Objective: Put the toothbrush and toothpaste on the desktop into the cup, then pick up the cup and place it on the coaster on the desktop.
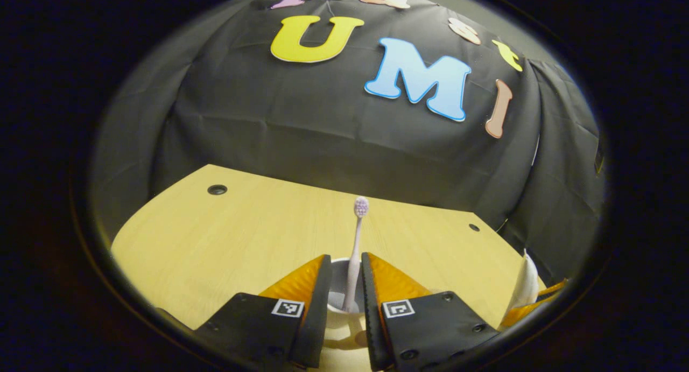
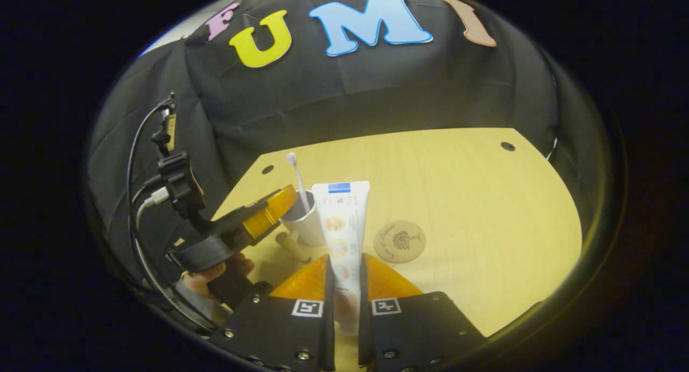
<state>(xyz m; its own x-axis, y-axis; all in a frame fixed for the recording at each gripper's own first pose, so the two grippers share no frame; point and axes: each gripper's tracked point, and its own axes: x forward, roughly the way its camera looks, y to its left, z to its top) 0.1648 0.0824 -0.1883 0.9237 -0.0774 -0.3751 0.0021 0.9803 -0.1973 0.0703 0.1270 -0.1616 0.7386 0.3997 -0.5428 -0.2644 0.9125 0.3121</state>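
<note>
A white cup [image 1: 338,281] stands on the wooden desk, and a pink toothbrush [image 1: 356,243] stands upright in it, bristles up. My left gripper [image 1: 346,264] hovers over the cup with a finger on each side of the toothbrush handle; there is a gap on both sides, so it is open. In the right gripper view the cup [image 2: 308,225] and toothbrush [image 2: 297,181] sit left of centre, with the left gripper [image 2: 288,199] at the rim. My right gripper [image 2: 344,264] is shut on a white toothpaste tube [image 2: 342,221], held upright just right of the cup. A round cork coaster [image 2: 399,241] lies to the right.
A hand [image 2: 215,272] holds the left gripper, with cables [image 2: 141,199] rising at the left. The desk [image 2: 484,210] has small dark holes [image 2: 507,146] near its far corners. The toothpaste tube [image 1: 525,286] appears at the right edge of the left gripper view.
</note>
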